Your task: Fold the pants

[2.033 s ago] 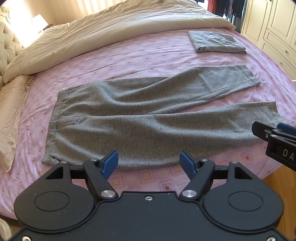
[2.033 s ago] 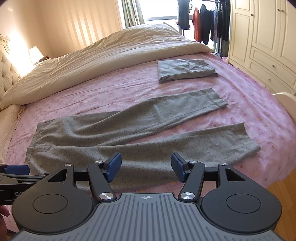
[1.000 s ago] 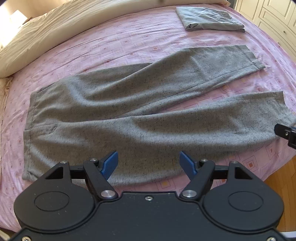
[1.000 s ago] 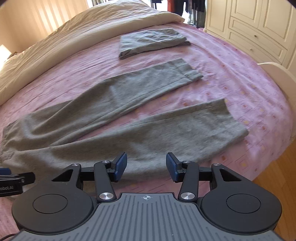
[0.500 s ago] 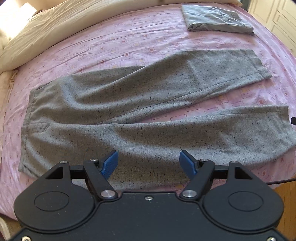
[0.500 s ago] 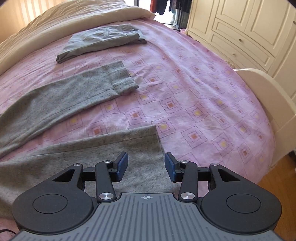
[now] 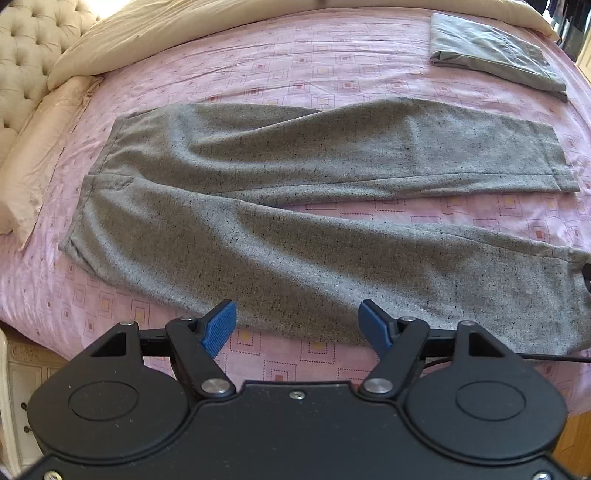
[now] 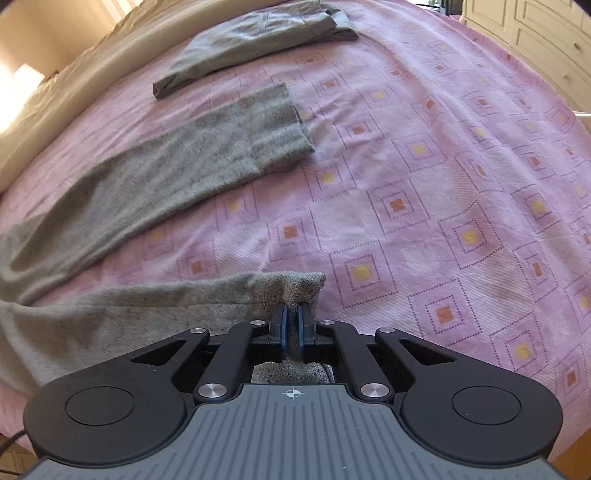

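Observation:
Grey speckled pants (image 7: 280, 206) lie flat on the pink patterned bed sheet (image 7: 295, 62), waistband at the left, both legs running right and spread apart. My left gripper (image 7: 297, 320) is open and empty, just off the near leg's front edge around its middle. My right gripper (image 8: 290, 314) is shut on the hem corner of the near leg (image 8: 295, 286), which bunches up between the blue pads. The far leg (image 8: 207, 151) lies flat beyond it.
A folded grey garment (image 7: 495, 48) lies at the far right of the bed. A beige duvet (image 7: 184, 26) and pillow (image 7: 40, 147) lie along the far and left sides by a tufted headboard (image 7: 29, 44). White cabinets (image 8: 535, 29) stand to the right.
My right gripper has moved in on the near leg's hem and closed on it. My left gripper has shifted left, towards the waistband side, still open.

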### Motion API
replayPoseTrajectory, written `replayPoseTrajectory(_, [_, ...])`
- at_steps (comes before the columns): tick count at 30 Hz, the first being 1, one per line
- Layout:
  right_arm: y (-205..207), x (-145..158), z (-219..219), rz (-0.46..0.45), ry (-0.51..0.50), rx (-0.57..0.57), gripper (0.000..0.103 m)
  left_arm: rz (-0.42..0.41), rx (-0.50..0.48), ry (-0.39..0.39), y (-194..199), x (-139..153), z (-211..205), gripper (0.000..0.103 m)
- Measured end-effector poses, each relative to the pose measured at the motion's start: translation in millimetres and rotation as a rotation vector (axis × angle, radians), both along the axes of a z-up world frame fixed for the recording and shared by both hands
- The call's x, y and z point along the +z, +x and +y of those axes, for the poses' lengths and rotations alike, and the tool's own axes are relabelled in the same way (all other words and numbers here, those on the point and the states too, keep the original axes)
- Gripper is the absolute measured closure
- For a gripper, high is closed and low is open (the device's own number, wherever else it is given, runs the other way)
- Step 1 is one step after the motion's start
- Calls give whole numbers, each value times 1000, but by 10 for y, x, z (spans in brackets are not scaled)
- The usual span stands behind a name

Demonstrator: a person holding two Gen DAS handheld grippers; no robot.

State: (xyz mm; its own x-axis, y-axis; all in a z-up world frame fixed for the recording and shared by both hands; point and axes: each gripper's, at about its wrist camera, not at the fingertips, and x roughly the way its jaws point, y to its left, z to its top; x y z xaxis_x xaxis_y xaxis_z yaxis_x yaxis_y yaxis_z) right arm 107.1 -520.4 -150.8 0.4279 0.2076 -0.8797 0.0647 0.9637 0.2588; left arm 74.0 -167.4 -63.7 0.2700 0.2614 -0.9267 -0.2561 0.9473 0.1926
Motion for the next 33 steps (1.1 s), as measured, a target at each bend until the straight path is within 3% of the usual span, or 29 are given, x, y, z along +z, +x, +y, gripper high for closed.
replayPoseTrajectory(3, [210, 118, -144, -42, 3, -42, 98, -20, 37, 14, -44, 48, -2, 28])
replayPoseTrajectory(5, [446, 8, -234, -14, 2, -83, 98, -21, 52, 19, -61, 47, -14, 28])
replayPoseTrajectory(9, [710, -218, -133, 38, -53, -36, 95, -17, 56, 21, -81, 61, -70, 28])
replayPoseTrajectory(13, [409, 44, -279, -78, -48, -98, 80, -38, 40, 35, -83, 92, -115, 28])
replayPoseTrajectory(15, [185, 130, -401, -98, -35, -116, 79, -41, 38, 28, -65, 78, -127, 28])
replayPoseTrajectory(20, [-355, 107, -566, -21, 18, -175, 75, -44, 13, 9, -32, 47, -193, 28])
replayPoseTrajectory(23, [-537, 5, -558, 14, 102, -240, 75, -45, -16, 10, -22, 55, -247, 28])
replayPoseTrajectory(27, [-581, -194, -454, 71, 189, -318, 74, -47, -45, 15, -42, 75, -290, 28])
replayPoseTrajectory(33, [-449, -268, -313, 42, 225, -352, 74, -51, -36, 27, -93, 106, -248, 28])
